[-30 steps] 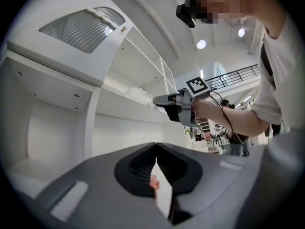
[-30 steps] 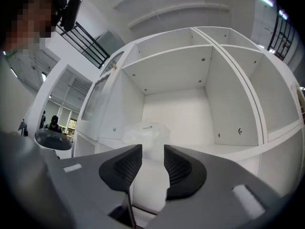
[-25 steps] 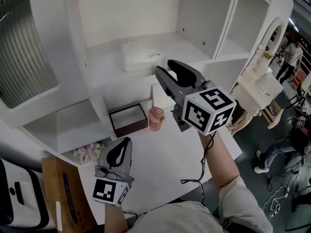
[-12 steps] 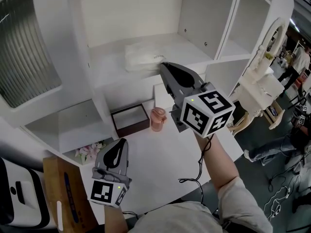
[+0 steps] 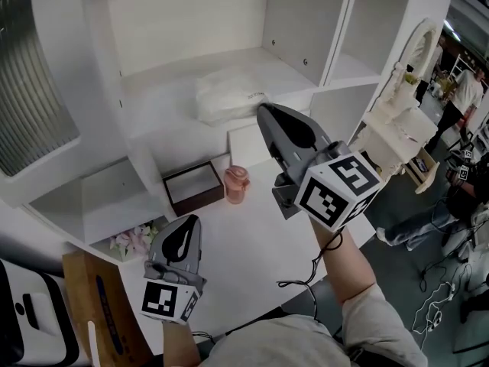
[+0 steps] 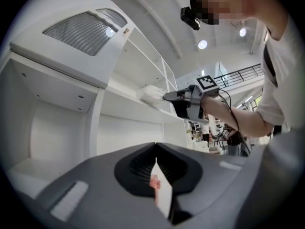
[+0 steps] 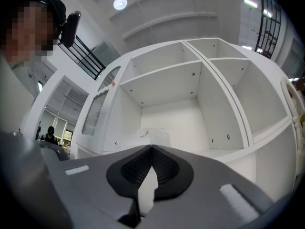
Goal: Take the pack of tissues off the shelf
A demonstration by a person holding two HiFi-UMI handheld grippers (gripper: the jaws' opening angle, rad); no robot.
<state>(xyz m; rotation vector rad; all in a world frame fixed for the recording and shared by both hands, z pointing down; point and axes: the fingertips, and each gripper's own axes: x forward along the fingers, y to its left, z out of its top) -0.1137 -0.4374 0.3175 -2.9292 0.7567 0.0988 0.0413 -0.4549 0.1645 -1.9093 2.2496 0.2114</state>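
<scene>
Right gripper [image 5: 263, 112] clenched at the tissue pack's [image 5: 225, 96] front edge

Its jaws are together with nothing visibly pinched; the pack lies just ahead of the tips, near the shelf [image 5: 153, 90] lip, with bare board either side. The left gripper [image 5: 194, 220], clenched and empty, hangs over the table [image 5: 252, 243].

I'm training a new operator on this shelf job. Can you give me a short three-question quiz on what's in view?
1. True or false: the pack of tissues lies on the table.
2. What sits just beside the pink cup? A an open dark box; B a bottle; C a plate.
3. Fill in: the jaws of the right tongs are ____.
Key: 1 false, it lies on the shelf; 2 A; 3 shut.
</scene>
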